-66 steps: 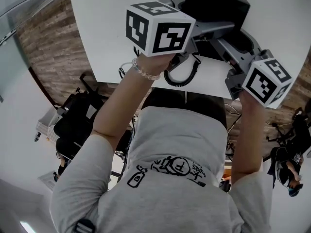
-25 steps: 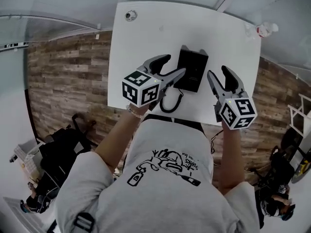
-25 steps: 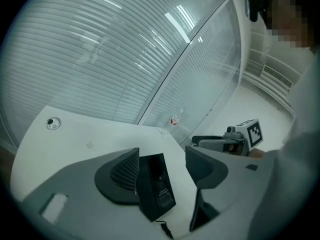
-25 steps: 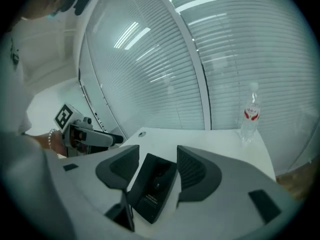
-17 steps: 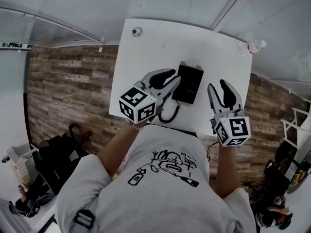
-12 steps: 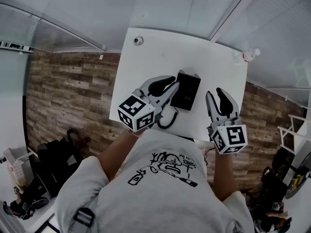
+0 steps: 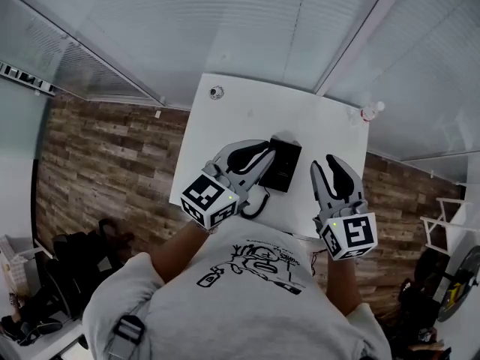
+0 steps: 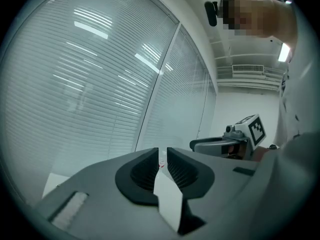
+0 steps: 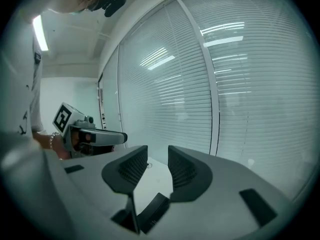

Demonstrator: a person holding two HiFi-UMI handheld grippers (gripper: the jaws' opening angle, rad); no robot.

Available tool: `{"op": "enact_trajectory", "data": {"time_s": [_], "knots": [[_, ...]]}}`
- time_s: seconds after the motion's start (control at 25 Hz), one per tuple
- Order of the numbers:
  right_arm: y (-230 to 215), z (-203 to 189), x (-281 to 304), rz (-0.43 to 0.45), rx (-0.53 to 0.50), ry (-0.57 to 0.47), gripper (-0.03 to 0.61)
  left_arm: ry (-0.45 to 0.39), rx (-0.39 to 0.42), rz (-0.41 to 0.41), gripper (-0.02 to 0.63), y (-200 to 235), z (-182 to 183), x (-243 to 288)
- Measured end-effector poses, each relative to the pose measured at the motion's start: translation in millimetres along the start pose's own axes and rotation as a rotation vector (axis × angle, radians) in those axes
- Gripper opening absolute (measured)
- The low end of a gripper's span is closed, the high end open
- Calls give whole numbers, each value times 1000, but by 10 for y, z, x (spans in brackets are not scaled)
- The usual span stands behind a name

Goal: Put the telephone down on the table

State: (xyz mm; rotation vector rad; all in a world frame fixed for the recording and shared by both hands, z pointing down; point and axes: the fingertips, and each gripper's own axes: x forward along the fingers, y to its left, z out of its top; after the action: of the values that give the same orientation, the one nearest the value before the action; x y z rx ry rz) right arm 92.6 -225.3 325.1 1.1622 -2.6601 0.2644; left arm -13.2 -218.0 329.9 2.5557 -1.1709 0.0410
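Both hands have lifted well clear of the table (image 7: 247,115) since a second ago, when their jaws stood spread wide on either side of the telephone (image 7: 283,165). That black telephone lies flat on the white table, toward the edge nearest the person, with its coiled cord (image 7: 253,205) looping off that edge. In the head view the left gripper (image 7: 268,154) (image 8: 162,152) overlaps the telephone's left side, and the right gripper (image 7: 327,162) (image 9: 157,152) hangs to its right, apart from it. Each pair of jaws has just been closing and is drawn together to a narrow slit, with nothing between them. Slatted blinds (image 8: 90,84) fill the background of both gripper views.
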Motion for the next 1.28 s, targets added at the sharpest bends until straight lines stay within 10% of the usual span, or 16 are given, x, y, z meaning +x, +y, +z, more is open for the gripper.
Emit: {"op": "enact_trajectory", "data": {"time_s": [1.28], "knots": [[239,594,-407,-43,-107,-98,114,-112,15,-8,52,-359,485,-304]]}}
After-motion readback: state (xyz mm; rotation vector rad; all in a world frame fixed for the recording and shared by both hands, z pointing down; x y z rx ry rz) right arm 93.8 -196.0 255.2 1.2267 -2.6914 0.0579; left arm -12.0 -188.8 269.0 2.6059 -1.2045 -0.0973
